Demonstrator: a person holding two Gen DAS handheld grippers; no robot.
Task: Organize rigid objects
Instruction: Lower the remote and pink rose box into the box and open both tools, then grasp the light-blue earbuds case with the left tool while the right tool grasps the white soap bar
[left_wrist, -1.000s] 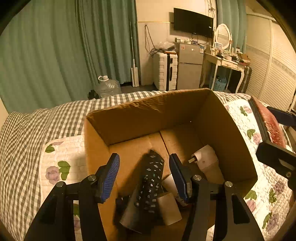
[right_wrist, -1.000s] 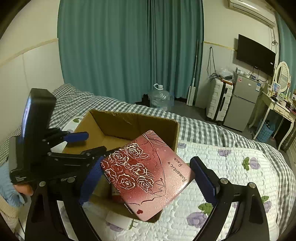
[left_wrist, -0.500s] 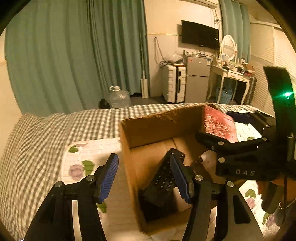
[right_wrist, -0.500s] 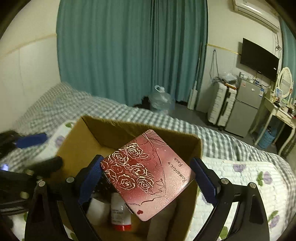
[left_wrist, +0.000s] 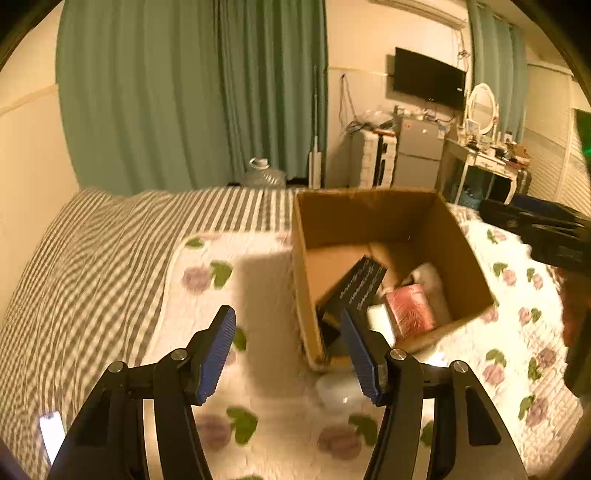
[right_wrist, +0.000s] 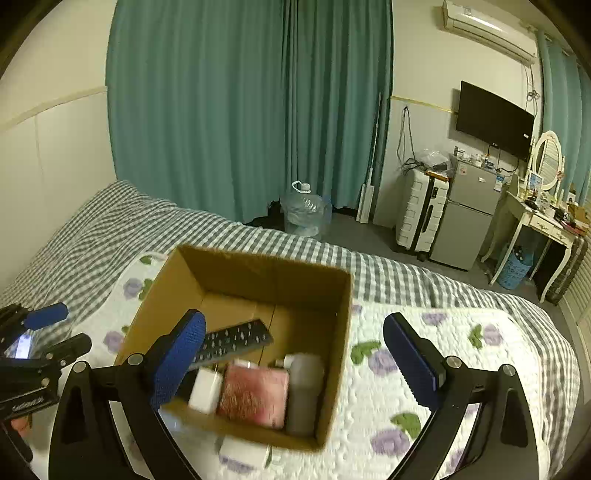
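An open cardboard box (right_wrist: 317, 280) (left_wrist: 369, 214) stands on the bed. Inside lie a black remote (right_wrist: 236, 341) (left_wrist: 360, 286), the red rose-patterned case (right_wrist: 255, 395) (left_wrist: 410, 312), a white block (right_wrist: 205, 391) and a grey-white bottle (right_wrist: 304, 387). My right gripper (right_wrist: 295, 360) is open and empty above the box's near edge. My left gripper (left_wrist: 288, 350) is open and empty, to the left of the box over the quilt; it also shows at the left edge of the right wrist view (right_wrist: 48, 332).
A white object (right_wrist: 243, 452) lies on the floral quilt (right_wrist: 461, 354) by the box's near wall. A lit phone (left_wrist: 51, 434) lies on the checked blanket at lower left. A water jug (right_wrist: 304, 212), suitcase, fridge and dresser stand beyond the bed.
My right gripper opened and the red case dropped into the box. My left gripper drew back and left, away from the box and the remote.
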